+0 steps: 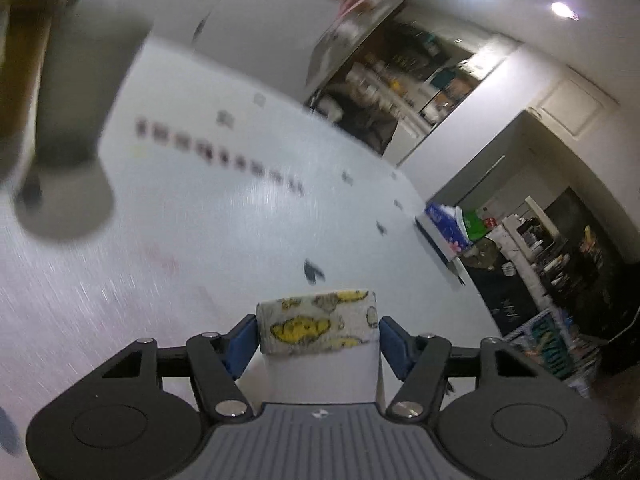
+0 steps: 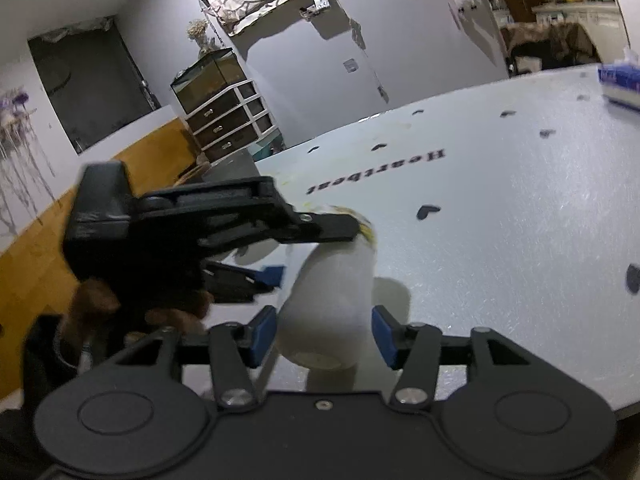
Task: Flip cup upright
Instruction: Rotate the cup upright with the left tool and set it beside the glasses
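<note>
The cup (image 1: 320, 334) is white with a band of yellow pattern at one end. In the left wrist view it sits between my left gripper's blue pads (image 1: 240, 346), and my left gripper (image 1: 318, 344) is shut on it above the white table (image 1: 200, 220). In the right wrist view the cup (image 2: 332, 292) is tilted, its plain end toward the camera and its patterned end held by the left gripper (image 2: 320, 248). My right gripper (image 2: 324, 338) is open, its blue pads (image 2: 262, 334) either side of the cup's plain end with gaps.
The white table (image 2: 500, 220) carries black heart marks and the word "Heartbeat" (image 2: 376, 172). A blue tissue box (image 2: 620, 84) lies at its far edge, also in the left wrist view (image 1: 444, 232). A blurred grey object (image 1: 68, 120) hangs at upper left.
</note>
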The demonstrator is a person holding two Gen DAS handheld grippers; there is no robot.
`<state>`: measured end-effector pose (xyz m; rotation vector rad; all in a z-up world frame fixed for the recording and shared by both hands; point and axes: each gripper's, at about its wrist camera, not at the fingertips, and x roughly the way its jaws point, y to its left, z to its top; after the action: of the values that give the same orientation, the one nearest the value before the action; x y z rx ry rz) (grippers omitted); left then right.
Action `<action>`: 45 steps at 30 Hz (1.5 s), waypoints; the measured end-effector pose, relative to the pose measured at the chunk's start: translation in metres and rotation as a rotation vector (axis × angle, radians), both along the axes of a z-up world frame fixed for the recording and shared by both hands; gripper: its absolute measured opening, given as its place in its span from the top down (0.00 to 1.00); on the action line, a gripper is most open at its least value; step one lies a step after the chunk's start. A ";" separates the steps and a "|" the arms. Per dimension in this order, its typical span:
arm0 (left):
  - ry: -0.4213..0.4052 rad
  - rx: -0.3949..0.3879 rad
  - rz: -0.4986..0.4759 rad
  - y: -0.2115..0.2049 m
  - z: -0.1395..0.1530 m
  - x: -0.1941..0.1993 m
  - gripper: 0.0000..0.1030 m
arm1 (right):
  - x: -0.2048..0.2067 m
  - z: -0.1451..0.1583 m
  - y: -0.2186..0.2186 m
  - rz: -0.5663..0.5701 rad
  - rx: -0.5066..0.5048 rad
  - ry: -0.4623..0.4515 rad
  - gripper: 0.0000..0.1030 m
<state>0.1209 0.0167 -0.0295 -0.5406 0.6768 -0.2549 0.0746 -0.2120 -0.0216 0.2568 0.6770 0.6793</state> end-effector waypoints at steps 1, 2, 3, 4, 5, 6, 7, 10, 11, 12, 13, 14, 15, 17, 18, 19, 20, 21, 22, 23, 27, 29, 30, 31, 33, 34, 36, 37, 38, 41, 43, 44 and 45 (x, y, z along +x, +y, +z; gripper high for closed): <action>-0.031 0.039 0.009 -0.001 0.005 -0.004 0.37 | -0.001 0.001 0.001 -0.004 -0.011 -0.016 0.32; -0.063 0.081 0.021 0.000 0.009 -0.008 0.37 | -0.003 0.003 0.002 -0.006 -0.017 -0.030 0.32; -0.092 0.122 0.035 0.001 0.012 -0.011 0.37 | -0.005 0.004 0.002 -0.009 -0.024 -0.046 0.31; -0.116 0.162 0.052 0.002 0.015 -0.013 0.37 | -0.007 0.006 0.003 -0.012 -0.032 -0.061 0.28; -0.142 0.213 0.079 0.003 0.017 -0.015 0.37 | -0.008 0.007 0.004 -0.018 -0.042 -0.073 0.27; -0.167 0.265 0.107 0.004 0.020 -0.017 0.37 | -0.011 0.009 0.005 -0.027 -0.059 -0.093 0.24; -0.197 0.326 0.142 0.005 0.022 -0.018 0.37 | -0.013 0.010 0.006 -0.035 -0.079 -0.115 0.23; -0.274 0.490 0.235 0.007 0.024 -0.022 0.37 | -0.018 0.012 0.011 -0.049 -0.123 -0.157 0.22; -0.292 0.540 0.265 0.008 0.025 -0.021 0.37 | -0.019 0.013 0.012 -0.050 -0.126 -0.159 0.22; -0.307 0.575 0.286 0.009 0.025 -0.021 0.37 | -0.019 0.013 0.012 -0.051 -0.128 -0.161 0.22; -0.319 0.606 0.307 0.009 0.024 -0.020 0.37 | -0.019 0.014 0.013 -0.052 -0.131 -0.163 0.22; -0.329 0.632 0.328 0.012 0.026 -0.019 0.37 | -0.019 0.013 0.013 -0.054 -0.136 -0.166 0.22; -0.333 0.650 0.347 0.014 0.026 -0.018 0.37 | -0.019 0.014 0.014 -0.054 -0.140 -0.168 0.22; -0.326 0.656 0.380 0.017 0.025 -0.016 0.37 | -0.019 0.013 0.017 -0.053 -0.147 -0.169 0.22; -0.319 0.649 0.400 0.019 0.024 -0.015 0.37 | -0.019 0.013 0.017 -0.051 -0.149 -0.170 0.22; -0.317 0.646 0.419 0.021 0.024 -0.015 0.37 | -0.020 0.012 0.018 -0.050 -0.149 -0.170 0.22; -0.313 0.647 0.438 0.022 0.022 -0.014 0.37 | -0.020 0.012 0.018 -0.048 -0.148 -0.170 0.22; -0.308 0.653 0.446 0.023 0.021 -0.015 0.37 | -0.020 0.012 0.017 -0.046 -0.146 -0.169 0.22; -0.301 0.663 0.452 0.021 0.019 -0.014 0.37 | -0.021 0.012 0.018 -0.047 -0.145 -0.169 0.22; -0.292 0.675 0.455 0.020 0.018 -0.012 0.37 | -0.021 0.012 0.017 -0.048 -0.145 -0.168 0.22; -0.276 0.705 0.469 0.018 0.015 -0.012 0.37 | -0.022 0.011 0.016 -0.046 -0.147 -0.167 0.22; -0.278 0.714 0.469 0.017 0.014 -0.013 0.37 | -0.022 0.012 0.017 -0.047 -0.147 -0.166 0.22; -0.278 0.717 0.471 0.017 0.013 -0.014 0.36 | -0.022 0.012 0.017 -0.047 -0.146 -0.165 0.22; -0.279 0.716 0.471 0.017 0.012 -0.015 0.36 | -0.021 0.012 0.017 -0.048 -0.146 -0.163 0.22; -0.277 0.696 0.453 0.018 0.012 -0.016 0.33 | -0.022 0.012 0.019 -0.049 -0.147 -0.161 0.22; -0.274 0.683 0.450 0.019 0.011 -0.016 0.29 | -0.022 0.012 0.019 -0.048 -0.147 -0.161 0.22; -0.269 0.675 0.448 0.020 0.012 -0.019 0.26 | -0.021 0.012 0.020 -0.048 -0.148 -0.160 0.22; -0.270 0.673 0.446 0.020 0.012 -0.021 0.25 | -0.021 0.012 0.020 -0.049 -0.148 -0.160 0.22; -0.270 0.666 0.444 0.020 0.013 -0.023 0.23 | -0.021 0.012 0.020 -0.049 -0.147 -0.162 0.22; -0.276 0.644 0.436 0.023 0.020 -0.033 0.22 | -0.020 0.017 0.022 -0.055 -0.137 -0.178 0.22; -0.287 0.636 0.434 0.024 0.027 -0.042 0.21 | -0.019 0.020 0.025 -0.057 -0.129 -0.195 0.22; -0.292 0.629 0.431 0.025 0.031 -0.048 0.20 | -0.019 0.022 0.026 -0.058 -0.125 -0.207 0.22; -0.296 0.623 0.429 0.027 0.035 -0.054 0.19 | -0.019 0.024 0.028 -0.058 -0.120 -0.221 0.22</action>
<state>0.0668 0.0433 0.0053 -0.0355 0.3100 0.2739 0.0560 -0.1840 0.0028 0.0884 0.4944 0.5989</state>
